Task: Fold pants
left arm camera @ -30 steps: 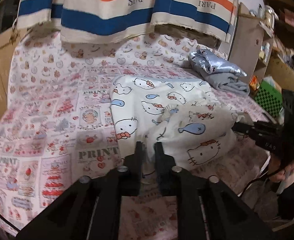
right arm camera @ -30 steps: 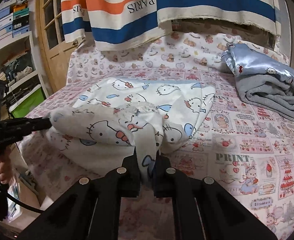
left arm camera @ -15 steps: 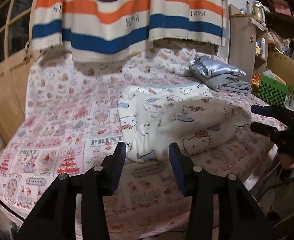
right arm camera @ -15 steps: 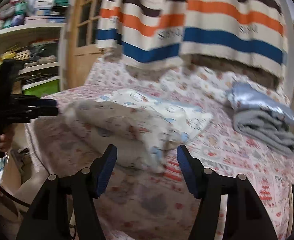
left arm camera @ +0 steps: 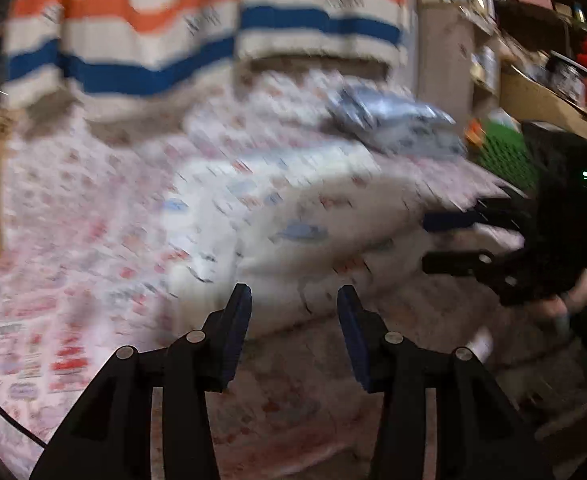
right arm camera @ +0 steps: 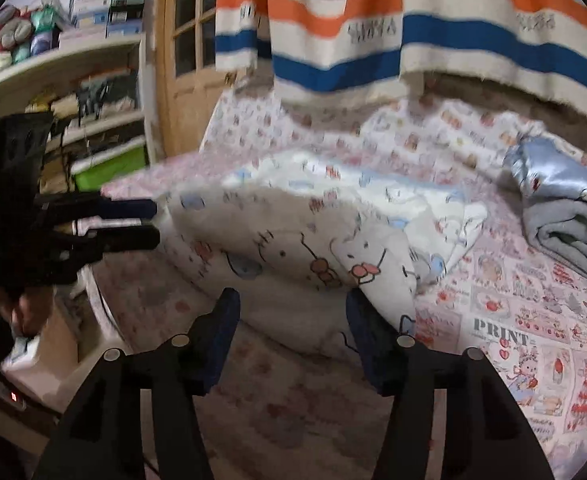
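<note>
The pants (right arm camera: 313, 236), white with a cartoon cat print, lie folded in a thick bundle on the patterned bedsheet (right arm camera: 533, 320). My right gripper (right arm camera: 293, 308) hovers at their near edge with its jaws closing. The cloth's front fold shows in the gap, and neither pad presses on it. In the blurred left wrist view, the pants (left arm camera: 277, 208) lie just beyond my left gripper (left arm camera: 293, 302), which stands open and holds nothing. Each gripper also shows in the other's view: the left gripper (right arm camera: 133, 224) at the bundle's left end, the right gripper (left arm camera: 453, 240) at its right end.
A striped cloth (right arm camera: 413, 28) hangs behind the bed. Folded grey and shiny blue clothes (right arm camera: 561, 208) are stacked at the back right. Shelves (right arm camera: 61, 68), a wooden door (right arm camera: 189, 40) and a green bin (right arm camera: 109, 168) stand left of the bed. The bed's front edge is close below the grippers.
Both grippers were shut on the pants' fabric a second ago. They have let go, opened and drawn back a little. The pants now rest folded on the bed.
</note>
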`<state>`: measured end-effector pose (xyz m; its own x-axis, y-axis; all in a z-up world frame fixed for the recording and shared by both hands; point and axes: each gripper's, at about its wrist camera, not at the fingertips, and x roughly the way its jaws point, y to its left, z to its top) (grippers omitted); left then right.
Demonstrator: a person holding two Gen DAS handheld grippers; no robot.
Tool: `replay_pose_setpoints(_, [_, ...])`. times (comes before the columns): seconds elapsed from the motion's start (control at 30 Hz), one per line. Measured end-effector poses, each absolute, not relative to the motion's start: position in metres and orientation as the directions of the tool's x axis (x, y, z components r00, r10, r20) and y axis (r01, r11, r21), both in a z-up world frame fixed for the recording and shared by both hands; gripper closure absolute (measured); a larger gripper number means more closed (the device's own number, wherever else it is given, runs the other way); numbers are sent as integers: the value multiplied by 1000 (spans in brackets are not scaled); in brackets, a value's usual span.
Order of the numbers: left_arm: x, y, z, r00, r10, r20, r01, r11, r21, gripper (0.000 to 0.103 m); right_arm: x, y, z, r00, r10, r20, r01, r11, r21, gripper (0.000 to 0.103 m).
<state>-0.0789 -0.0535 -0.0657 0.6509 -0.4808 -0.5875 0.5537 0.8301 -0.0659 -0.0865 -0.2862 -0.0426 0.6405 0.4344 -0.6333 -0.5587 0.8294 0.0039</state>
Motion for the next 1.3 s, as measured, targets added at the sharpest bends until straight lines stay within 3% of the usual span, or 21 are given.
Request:
replay_pose_setpoints(0.13, [-69, -49, -72, 626, -467, -625, 554, 830, -65, 52, -85, -281, -46, 578, 417, -701, -656, 748, -96, 45])
replay_pose_setpoints(0.23, [-64, -52, -74, 634, -442, -635, 553, 833, -28, 52, -80, -279, -43, 556, 417, -719, -668, 739, -87, 43])
replay_pose_setpoints(0.3, [-67, -59, -74, 633, -431, -643, 574, 819, 16, 43, -77, -279, -43, 559, 415, -718, -664, 743, -88, 43])
replay_pose_setpoints(0.43, [-75, -67, -79, 640, -388, -663, 597, 794, 112, 38, -80, -277, -44, 605, 371, -705, -647, 745, -163, 43])
replay_pose_setpoints(0.53, [-76, -63, -79, 647, -381, -660, 591, 798, 119, 30, -87, -277, -45, 656, 318, -685, -622, 741, -251, 43])
replay_pose_setpoints(0.63, [-70, -64, -78, 652, -386, -653, 580, 808, 101, 31, -84, -280, -45, 669, 303, -679, -610, 745, -269, 43])
replay_pose_setpoints(0.73, [-68, -74, -79, 680, -359, -639, 564, 813, 144, 41, -74, -280, -44, 647, 306, -698, -606, 763, -227, 47])
replay_pose_setpoints(0.8, [-64, -77, -78, 713, -299, -634, 514, 838, 182, 66, -74, -277, -44, 661, 285, -695, -595, 763, -253, 59])
replay_pose_setpoints(0.83, [-64, -78, -77, 719, -292, -630, 508, 840, 191, 72, -75, -277, -44, 668, 280, -690, -592, 762, -263, 63])
replay_pose_setpoints(0.9, [-65, -77, -73, 708, -317, -631, 516, 842, 155, 87, -79, -279, -41, 670, 305, -677, -596, 764, -246, 90])
replay_pose_setpoints(1.0, [-64, -78, -66, 691, -316, -650, 519, 843, 141, 90, -83, -281, -33, 652, 337, -679, -605, 771, -198, 94])
replay_pose_setpoints(1.2, [-66, -85, -45, 712, -293, -639, 503, 847, 172, 91, -91, -277, -14, 690, 310, -654, -593, 761, -264, 94])
replay_pose_setpoints(1.3, [-63, -85, -38, 716, -291, -635, 497, 851, 170, 91, -83, -282, -6, 675, 328, -661, -588, 780, -213, 94])
